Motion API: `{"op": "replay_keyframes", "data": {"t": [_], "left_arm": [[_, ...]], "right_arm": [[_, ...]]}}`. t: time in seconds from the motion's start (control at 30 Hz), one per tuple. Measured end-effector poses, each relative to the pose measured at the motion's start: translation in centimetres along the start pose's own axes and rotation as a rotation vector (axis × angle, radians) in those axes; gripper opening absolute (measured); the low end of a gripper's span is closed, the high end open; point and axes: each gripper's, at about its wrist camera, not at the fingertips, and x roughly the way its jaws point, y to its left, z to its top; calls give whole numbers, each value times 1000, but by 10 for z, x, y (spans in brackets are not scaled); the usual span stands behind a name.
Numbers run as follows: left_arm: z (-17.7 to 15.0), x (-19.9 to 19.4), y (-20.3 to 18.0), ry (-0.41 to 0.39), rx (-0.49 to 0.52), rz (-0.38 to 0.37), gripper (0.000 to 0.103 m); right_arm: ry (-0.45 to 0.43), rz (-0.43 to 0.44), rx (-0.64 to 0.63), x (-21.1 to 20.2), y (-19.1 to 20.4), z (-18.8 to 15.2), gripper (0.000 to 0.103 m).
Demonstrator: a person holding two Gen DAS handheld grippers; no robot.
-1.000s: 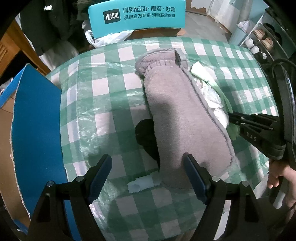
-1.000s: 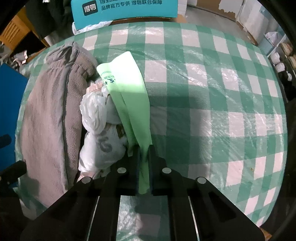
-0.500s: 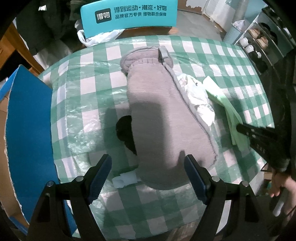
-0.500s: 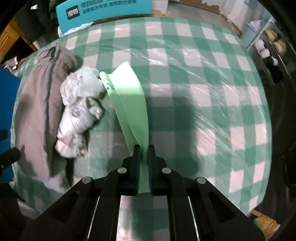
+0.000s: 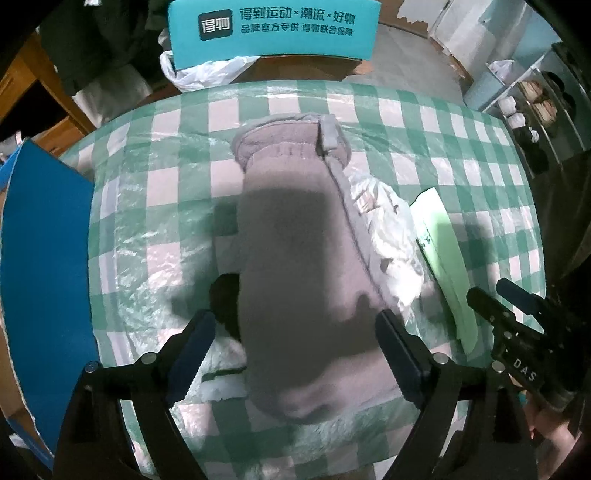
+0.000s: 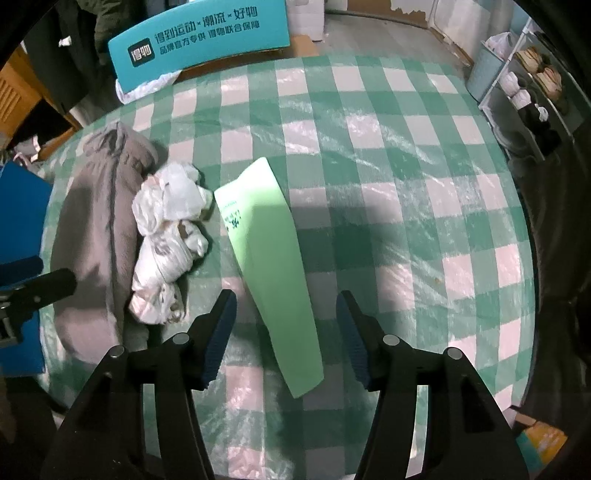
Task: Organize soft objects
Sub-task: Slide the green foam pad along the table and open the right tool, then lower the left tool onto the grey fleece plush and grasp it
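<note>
A long grey fleece garment (image 5: 299,258) lies lengthwise on the green-checked table (image 5: 177,229); it also shows in the right wrist view (image 6: 96,240). My left gripper (image 5: 295,350) is open and empty over its near end. A crumpled white cloth (image 6: 166,236) lies beside it, seen too in the left wrist view (image 5: 388,236). A light green folded cloth (image 6: 269,258) lies flat to its right, and shows in the left wrist view (image 5: 443,258). My right gripper (image 6: 286,339) is open above its near end, holding nothing. A dark object (image 5: 225,302) peeks from under the grey garment.
A blue board (image 5: 44,277) stands at the table's left edge. A teal sign (image 5: 273,26) and a white plastic bag (image 5: 199,74) sit behind the table. A shelf with shoes (image 6: 535,85) stands at the far right. A white scrap (image 5: 221,384) lies near the left gripper.
My right gripper has opened and let go of the green cloth, which now lies flat on the table apart from the white cloth. The left gripper has stayed open over the grey garment.
</note>
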Motion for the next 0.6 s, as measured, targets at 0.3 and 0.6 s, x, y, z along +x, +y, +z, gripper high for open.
{"op": "replay_keyframes", "data": {"t": [0.3,0.6], "left_arm": [[16,16,-8,42,-31,17,89],[23,28,-12,58,-57,31,94]], "right_arm": [[-13,0,2,4,4,11,56],[-13,-6,1,6,2,11,56]]}}
